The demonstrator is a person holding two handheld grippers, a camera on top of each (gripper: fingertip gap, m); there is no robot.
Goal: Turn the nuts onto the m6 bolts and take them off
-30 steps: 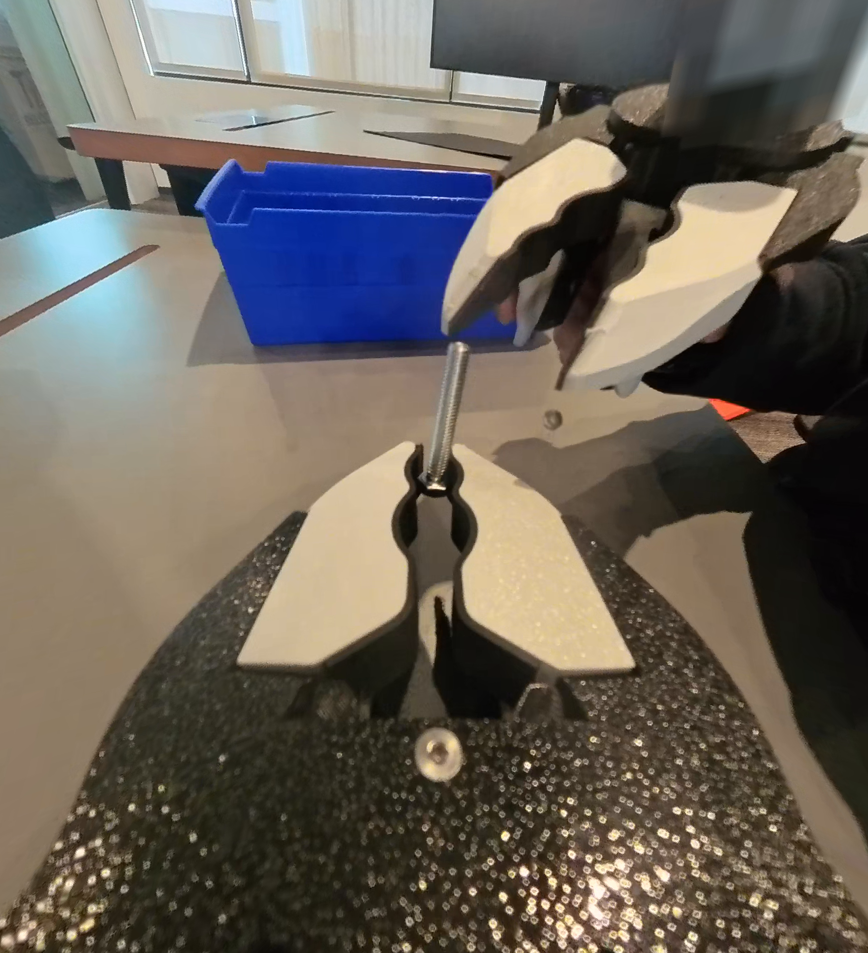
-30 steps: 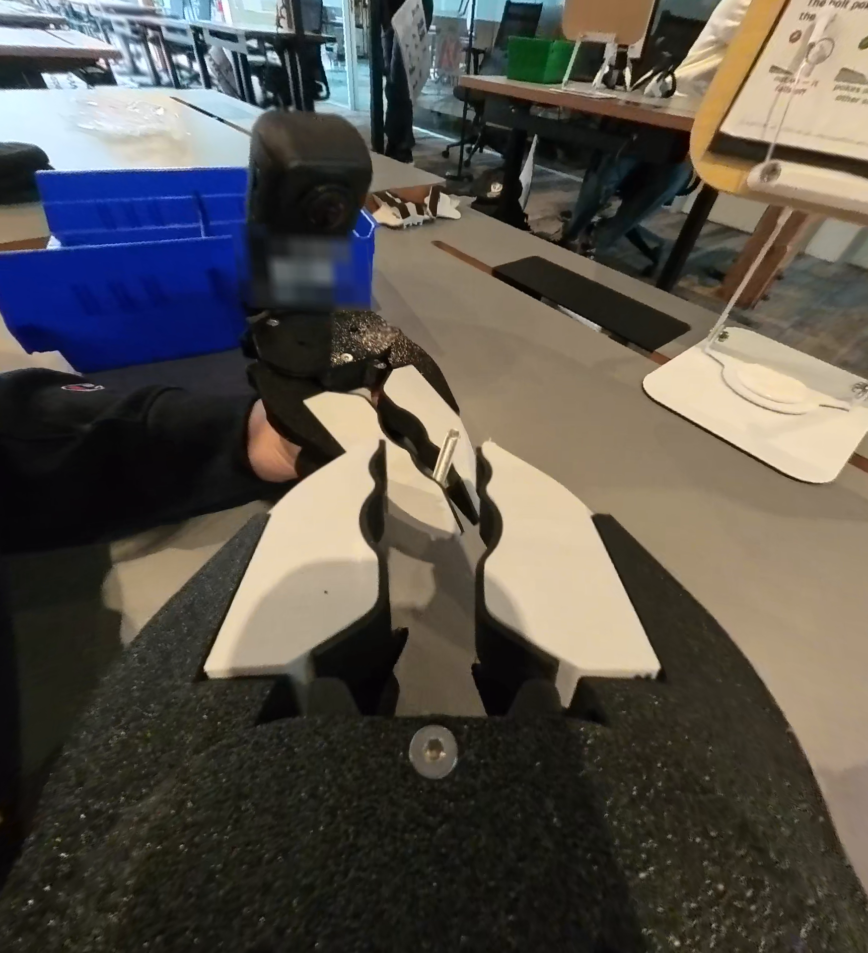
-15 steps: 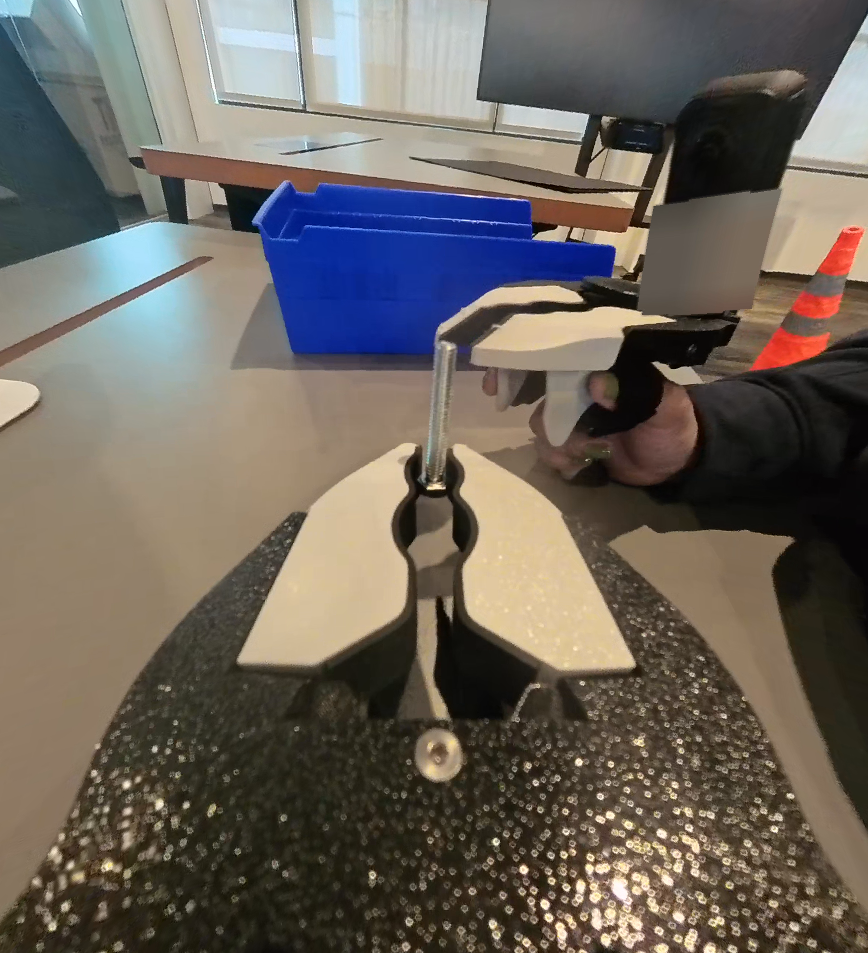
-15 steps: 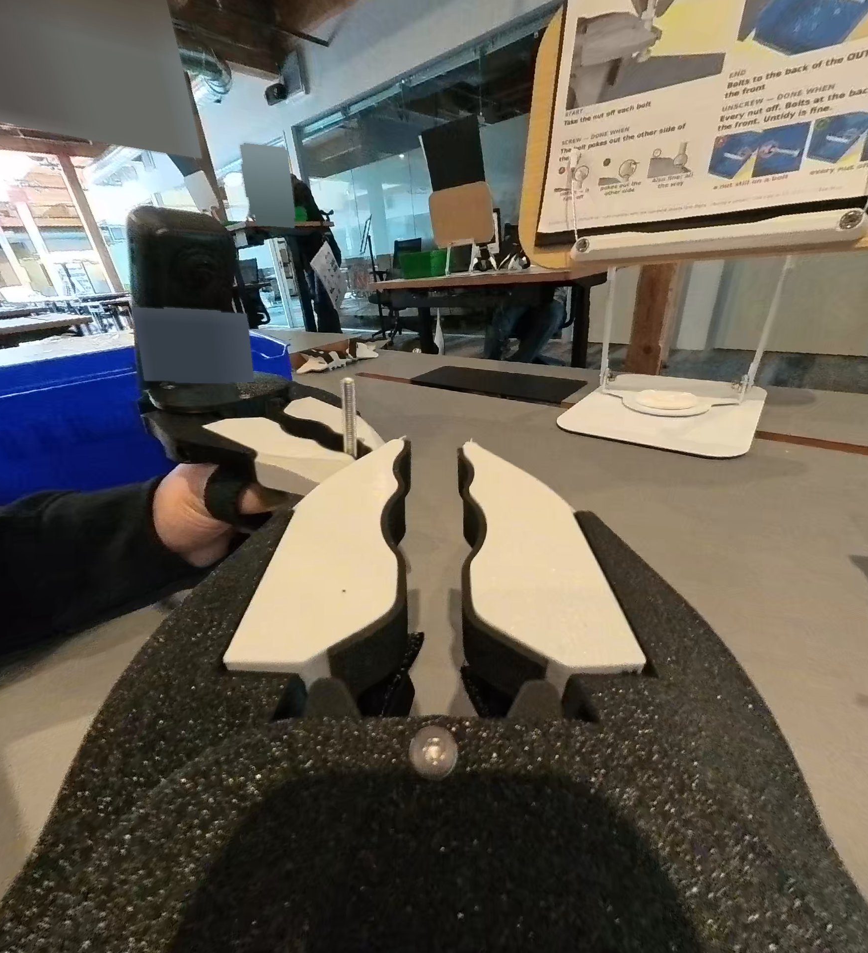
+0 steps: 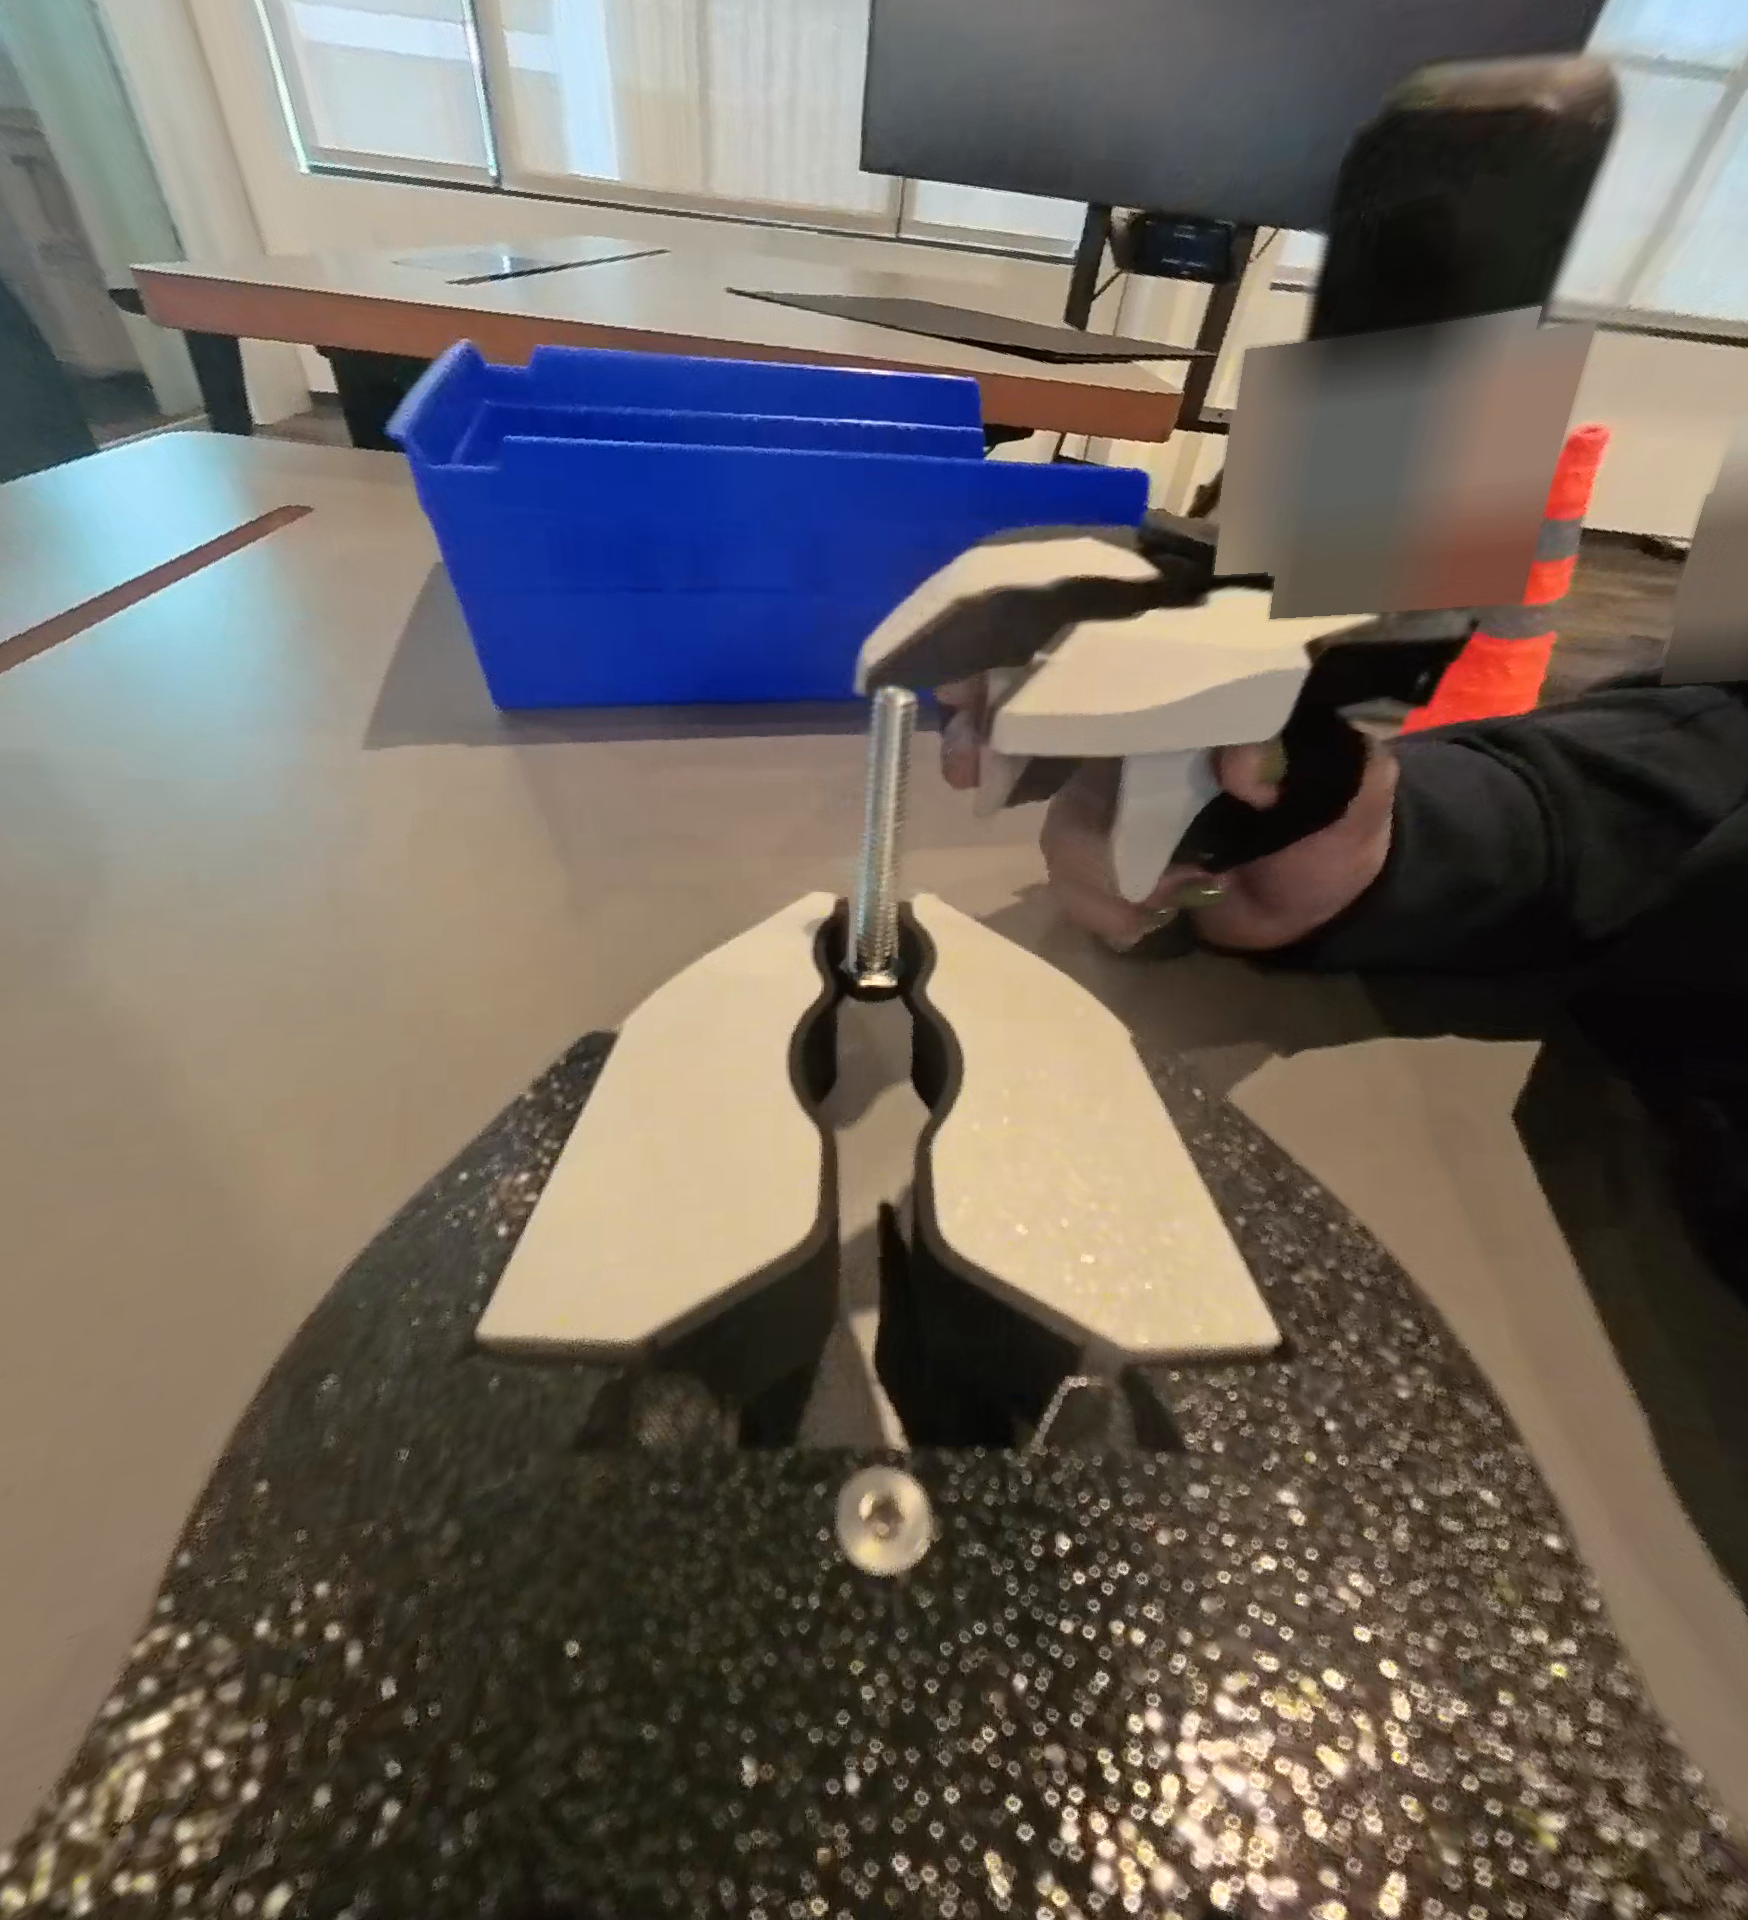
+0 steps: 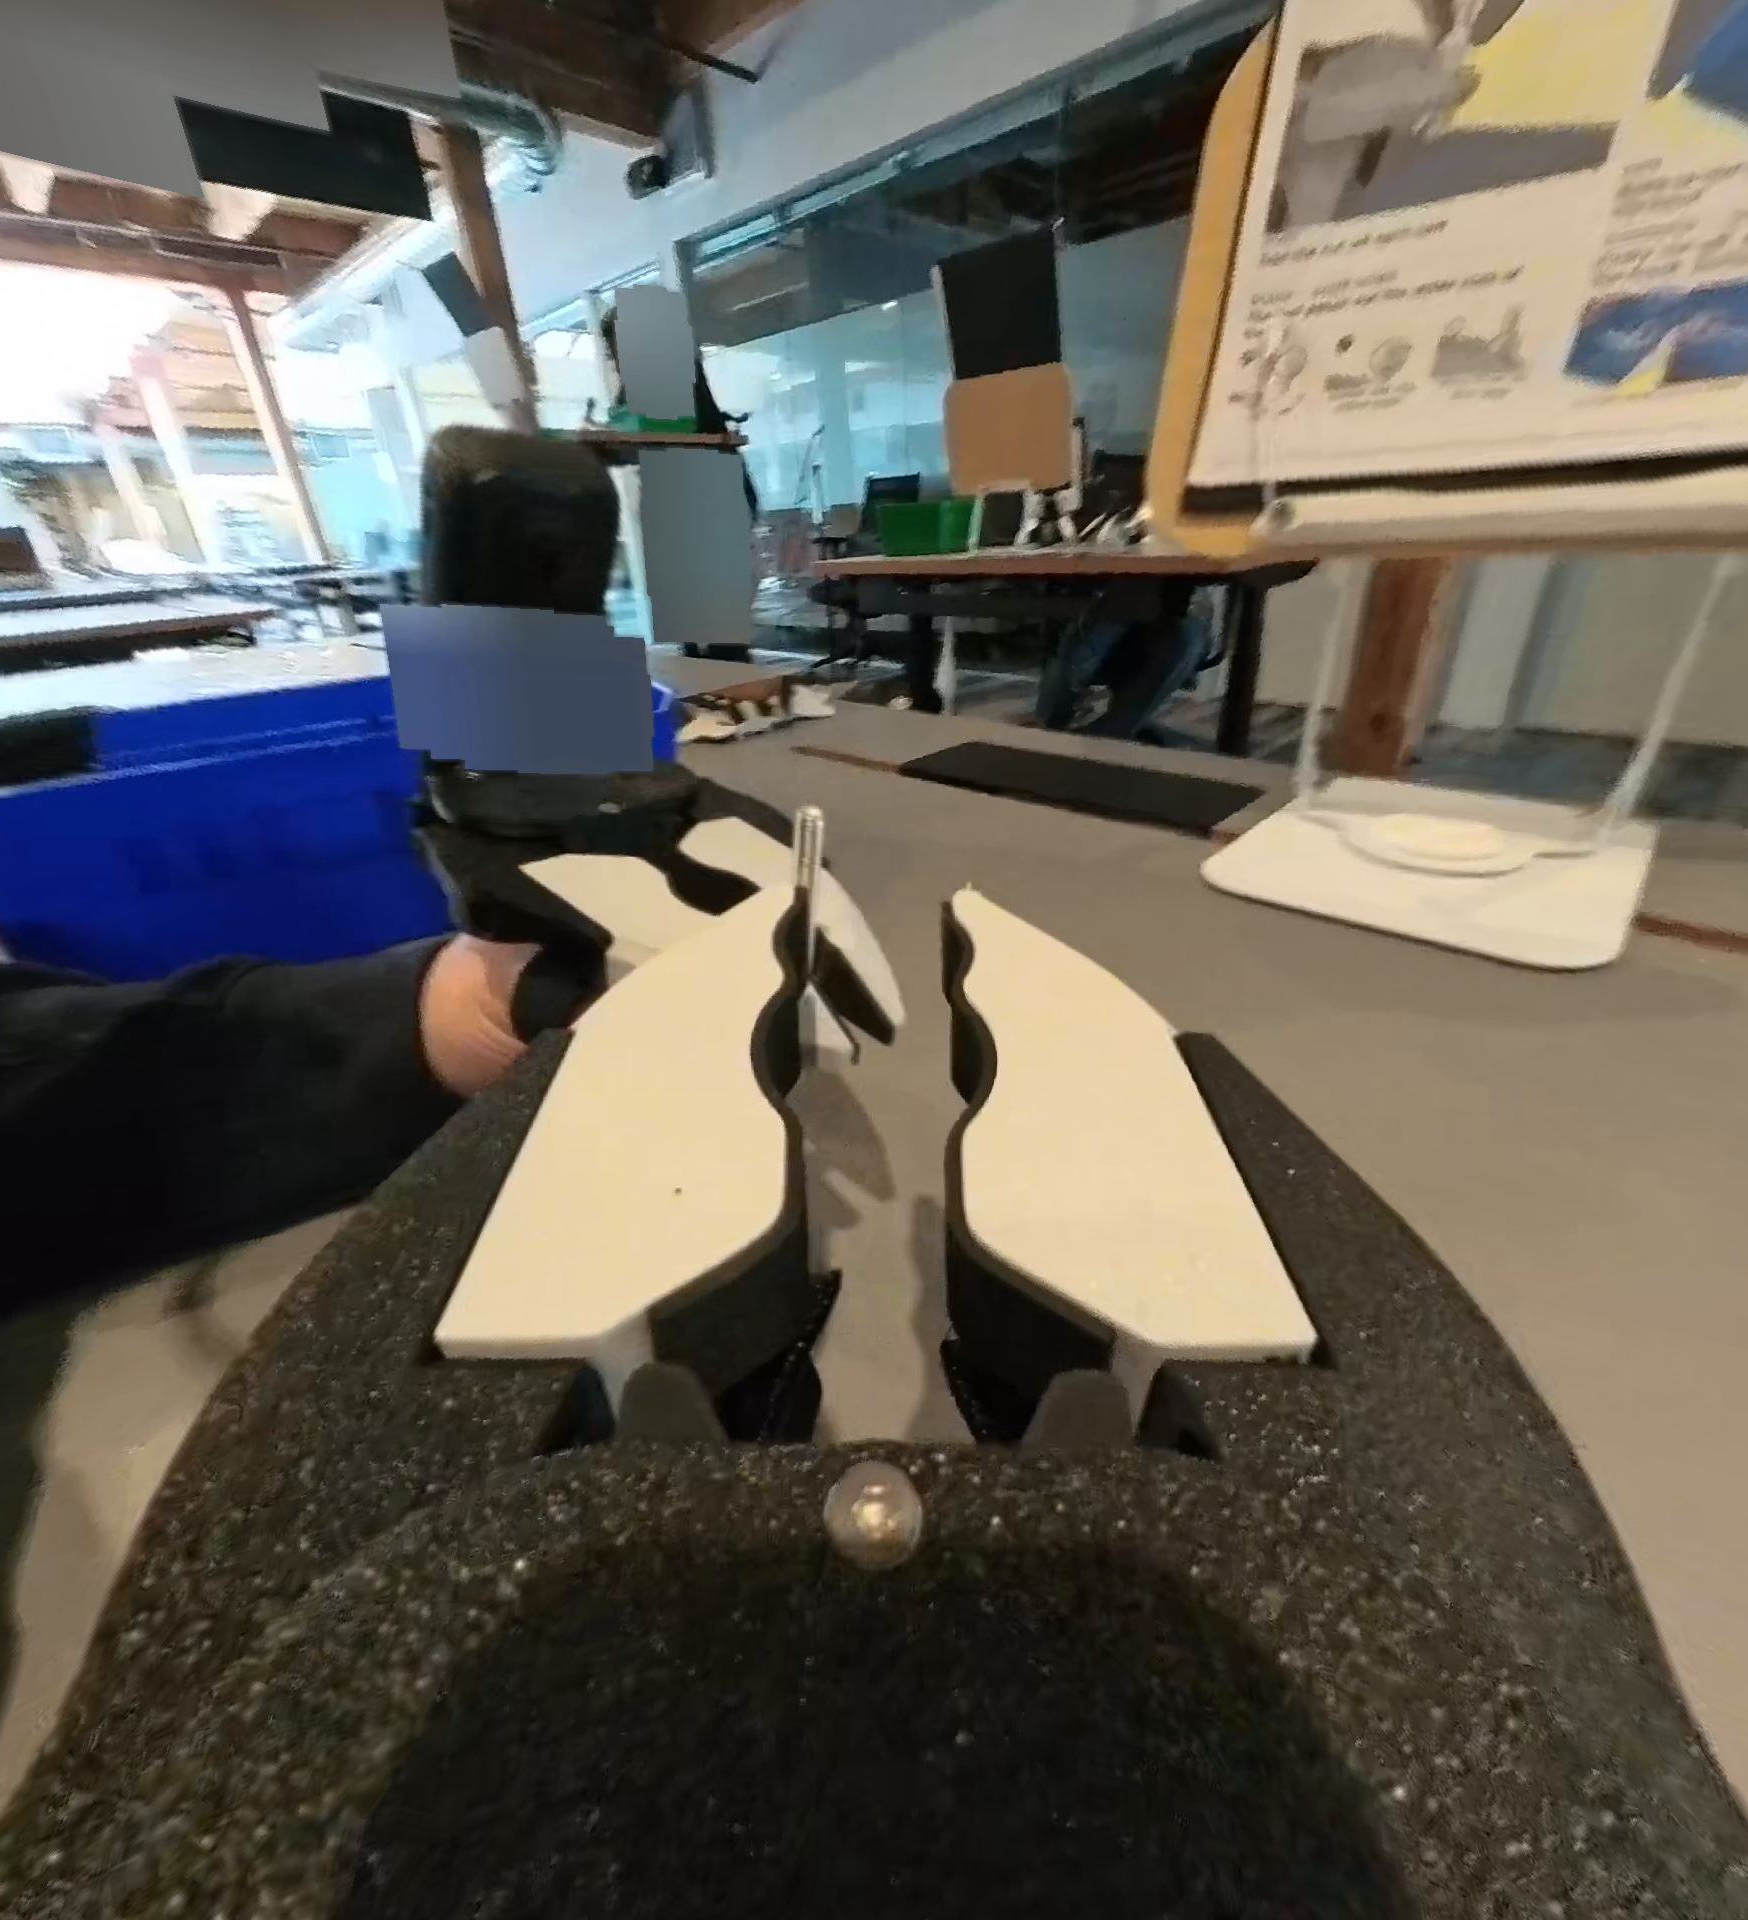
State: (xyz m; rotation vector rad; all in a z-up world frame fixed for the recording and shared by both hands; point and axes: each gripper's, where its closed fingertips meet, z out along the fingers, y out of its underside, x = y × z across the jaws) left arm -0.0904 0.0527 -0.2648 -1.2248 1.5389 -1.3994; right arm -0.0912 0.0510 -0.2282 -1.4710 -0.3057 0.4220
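Gripping the upright bolt [image 5: 878, 831] by its head, the left claw [image 5: 875, 971] risks tilting it if the gaping, empty right claw [image 6: 865, 914] bumps the tip.

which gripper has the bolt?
The left gripper: shut on the bolt, held upright at its head end. The right gripper is open and empty.

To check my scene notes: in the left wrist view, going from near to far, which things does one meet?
Left claw → bolt held upright → right claw → blue bin → brown desk → windows.
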